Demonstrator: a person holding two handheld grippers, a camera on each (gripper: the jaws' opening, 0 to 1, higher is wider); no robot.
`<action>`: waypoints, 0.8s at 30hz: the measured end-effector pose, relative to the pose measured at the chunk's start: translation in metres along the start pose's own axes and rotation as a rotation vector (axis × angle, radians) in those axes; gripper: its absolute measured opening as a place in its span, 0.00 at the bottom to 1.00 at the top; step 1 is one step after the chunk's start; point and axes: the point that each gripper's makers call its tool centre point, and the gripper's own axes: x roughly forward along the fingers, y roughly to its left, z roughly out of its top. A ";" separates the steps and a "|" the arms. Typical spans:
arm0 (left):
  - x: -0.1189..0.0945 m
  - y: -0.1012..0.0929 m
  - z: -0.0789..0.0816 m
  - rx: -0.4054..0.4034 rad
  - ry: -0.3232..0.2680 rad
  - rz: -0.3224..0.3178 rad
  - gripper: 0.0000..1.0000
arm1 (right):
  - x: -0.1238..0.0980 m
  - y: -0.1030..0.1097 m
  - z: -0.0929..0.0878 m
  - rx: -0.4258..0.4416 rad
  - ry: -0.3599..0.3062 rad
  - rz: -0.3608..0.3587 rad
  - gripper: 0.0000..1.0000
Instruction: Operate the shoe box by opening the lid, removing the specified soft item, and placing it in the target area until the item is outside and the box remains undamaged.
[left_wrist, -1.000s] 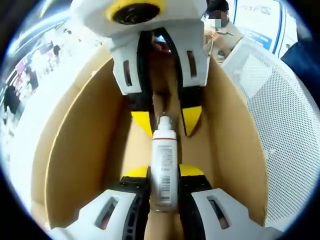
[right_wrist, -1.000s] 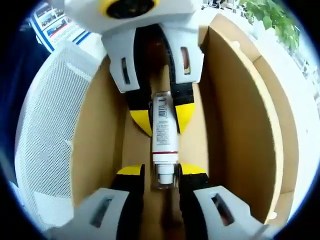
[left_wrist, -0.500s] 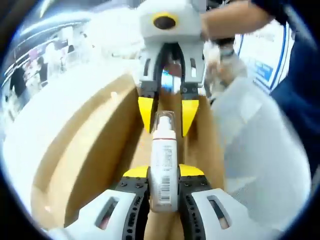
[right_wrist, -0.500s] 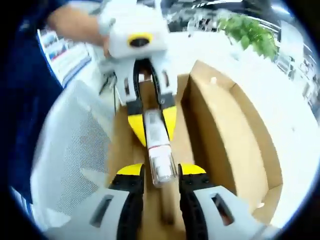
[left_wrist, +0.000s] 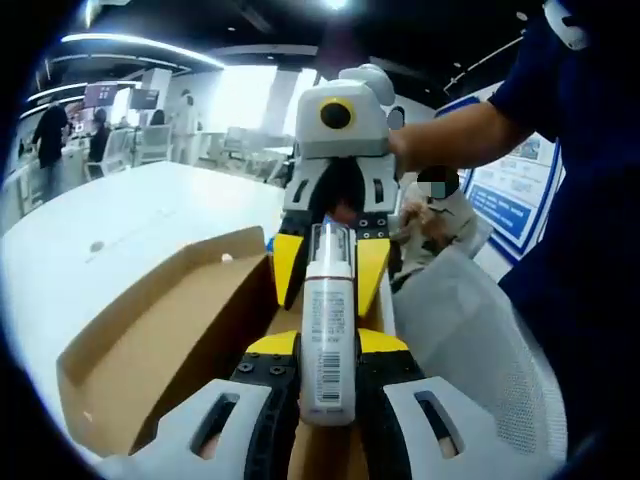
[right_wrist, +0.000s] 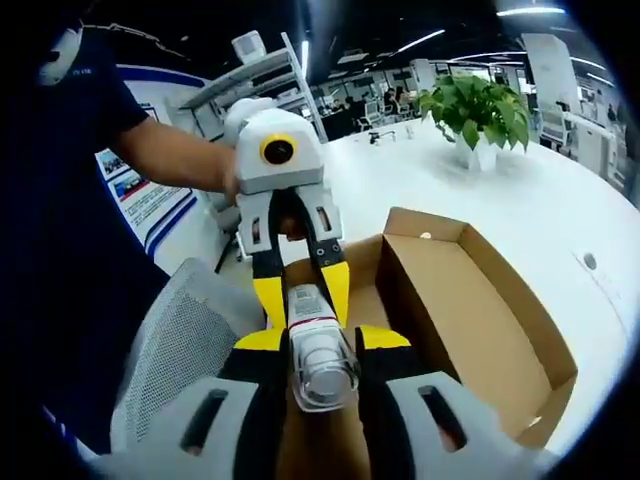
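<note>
- Left gripper (left_wrist: 328, 345): jaws closed on the barcode end of the white spray bottle (left_wrist: 328, 340); bottle held above the open cardboard shoe box (left_wrist: 150, 340), which lies at 8 o'clock
- Right gripper (right_wrist: 322, 340): jaws pinching the bottle's clear cap end; box interior at 3 o'clock
- White table (right_wrist: 520, 215) beyond at 1 o'clock; potted plant (right_wrist: 470, 110) at 1 o'clock; white mesh chair (right_wrist: 175, 345) at 9 o'clock

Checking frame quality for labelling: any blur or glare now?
Left gripper view: bottle label sharp, bright windows behind wash out, box edges bowed by fisheye. Right gripper view: bottle cap close and slightly soft, plant and box crisp, no motion blur.
</note>
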 end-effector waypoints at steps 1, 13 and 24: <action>-0.001 -0.001 0.000 0.002 -0.003 -0.006 0.17 | 0.000 0.004 0.001 -0.009 0.004 0.016 0.22; 0.001 -0.007 0.007 0.008 -0.030 -0.031 0.17 | -0.005 0.005 0.005 0.009 -0.018 0.004 0.25; 0.006 -0.009 0.010 0.015 -0.029 -0.036 0.17 | -0.006 0.008 0.001 0.010 -0.014 0.002 0.23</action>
